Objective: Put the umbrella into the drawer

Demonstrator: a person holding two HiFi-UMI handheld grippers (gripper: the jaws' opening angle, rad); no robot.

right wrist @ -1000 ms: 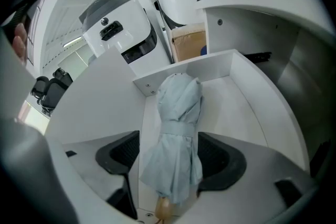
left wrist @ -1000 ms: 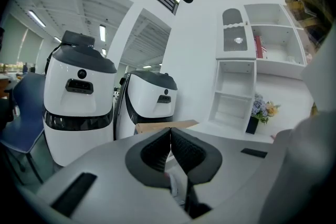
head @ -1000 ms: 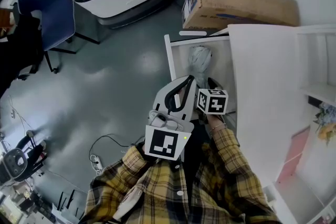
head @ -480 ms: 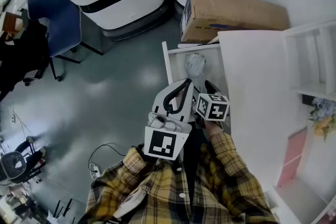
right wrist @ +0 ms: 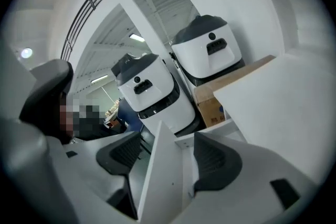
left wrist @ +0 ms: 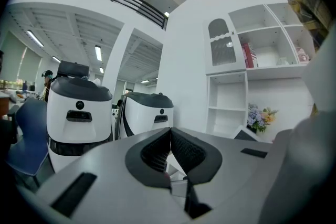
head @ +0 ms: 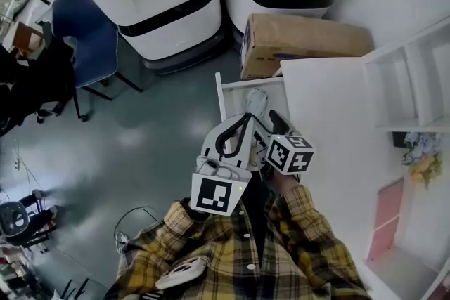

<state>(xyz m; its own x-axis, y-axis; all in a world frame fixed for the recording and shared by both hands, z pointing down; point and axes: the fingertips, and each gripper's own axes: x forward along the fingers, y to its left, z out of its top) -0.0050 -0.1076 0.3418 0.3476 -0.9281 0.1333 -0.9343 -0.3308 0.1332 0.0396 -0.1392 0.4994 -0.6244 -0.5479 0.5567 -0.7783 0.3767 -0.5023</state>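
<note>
Left hand-held gripper (left wrist: 169, 136), lower centre of the head view, is holding its jaws pressed together with nothing between them. The umbrella (head: 254, 102), grey and folded, is lying inside the open drawer (head: 222, 93) at centre frame. Right hand-held gripper (right wrist: 167, 153), just right of centre, is keeping its jaws apart, straddling one white wall of the drawer. Whether the pads are touching that wall cannot be confirmed.
</note>
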